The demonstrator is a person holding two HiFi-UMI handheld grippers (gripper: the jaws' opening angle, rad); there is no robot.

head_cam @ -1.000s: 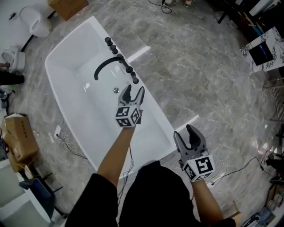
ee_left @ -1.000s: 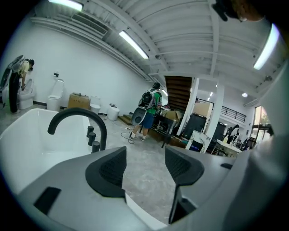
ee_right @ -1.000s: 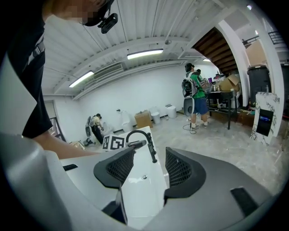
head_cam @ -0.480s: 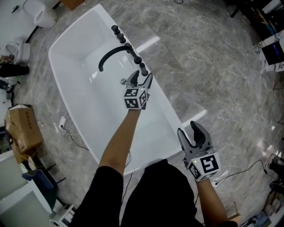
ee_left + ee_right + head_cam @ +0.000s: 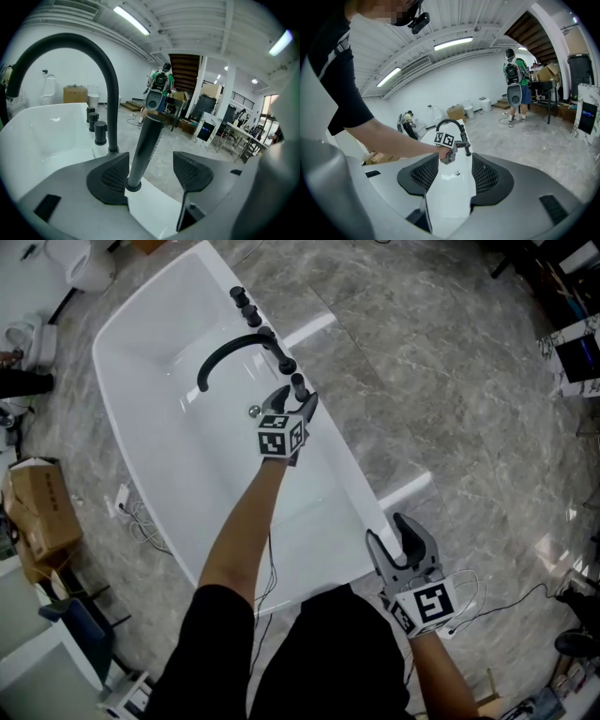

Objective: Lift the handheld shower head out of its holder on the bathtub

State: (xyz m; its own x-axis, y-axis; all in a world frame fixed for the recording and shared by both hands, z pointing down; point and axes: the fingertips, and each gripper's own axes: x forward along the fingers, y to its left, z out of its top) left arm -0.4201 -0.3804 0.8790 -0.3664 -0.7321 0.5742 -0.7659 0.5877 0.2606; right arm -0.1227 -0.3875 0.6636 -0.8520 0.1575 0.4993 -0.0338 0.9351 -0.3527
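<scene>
The black handheld shower head (image 5: 298, 386) stands upright in its holder on the white bathtub's (image 5: 339, 468) right rim, just past the curved black spout (image 5: 223, 363). My left gripper (image 5: 292, 402) has reached it, and its jaws are opening. In the left gripper view the shower head (image 5: 146, 136) stands between the pads of the left gripper (image 5: 151, 164), close beside the left pad (image 5: 112, 180) and well clear of the right one. My right gripper (image 5: 392, 532) hangs open and empty by the tub's near corner; in the right gripper view it (image 5: 449, 169) looks along the tub.
Black knobs (image 5: 242, 300) line the rim beyond the spout. A cardboard box (image 5: 39, 512), cables (image 5: 141, 526) and a toilet (image 5: 89, 268) lie left of the tub. A person with a backpack (image 5: 515, 84) stands farther off on the marble floor.
My left gripper has moved forward and down along the rim until the shower head stands between its jaws. The right gripper has sunk a little.
</scene>
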